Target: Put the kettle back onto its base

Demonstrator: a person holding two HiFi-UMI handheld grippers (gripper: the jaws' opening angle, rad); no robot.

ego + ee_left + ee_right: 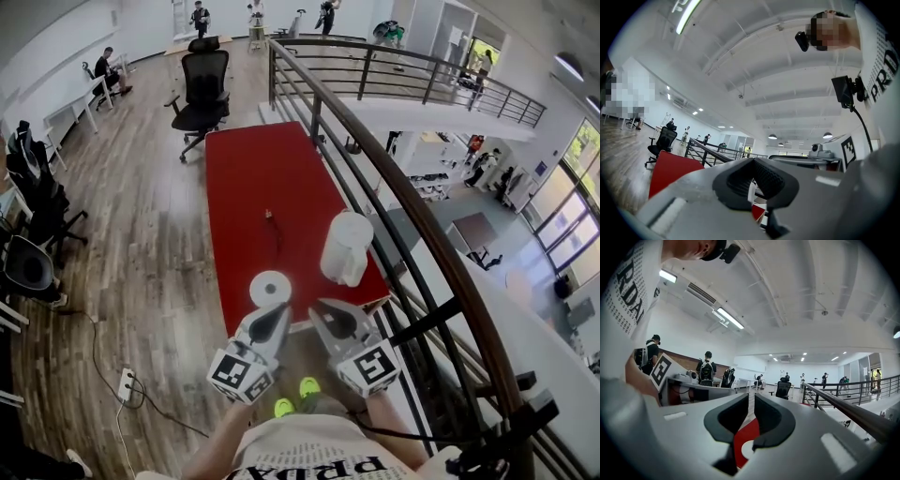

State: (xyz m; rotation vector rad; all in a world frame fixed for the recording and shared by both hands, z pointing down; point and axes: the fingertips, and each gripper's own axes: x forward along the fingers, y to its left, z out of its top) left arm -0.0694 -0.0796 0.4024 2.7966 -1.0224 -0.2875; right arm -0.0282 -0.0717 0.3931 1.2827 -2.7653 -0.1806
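Hovering low in the head view, short of the red counter (253, 178), both grippers are carrying nothing: the left gripper (278, 311) fingers are sitting together, the right gripper (319, 307) fingers a narrow slit apart. The kettle (347, 248) is standing right of centre, beside its base (270, 288). Widening the right fingers before reaching for the handle looks wise. Only the head view is showing the kettle whole.

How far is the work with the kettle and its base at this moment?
Done: nothing yet; the kettle stands on the red table, apart from its round base. In hand: both grippers hang empty before the table's near edge, the left gripper with jaws together, the right gripper a narrow slit apart. Left: grasp the kettle, lift it, set it on the base.
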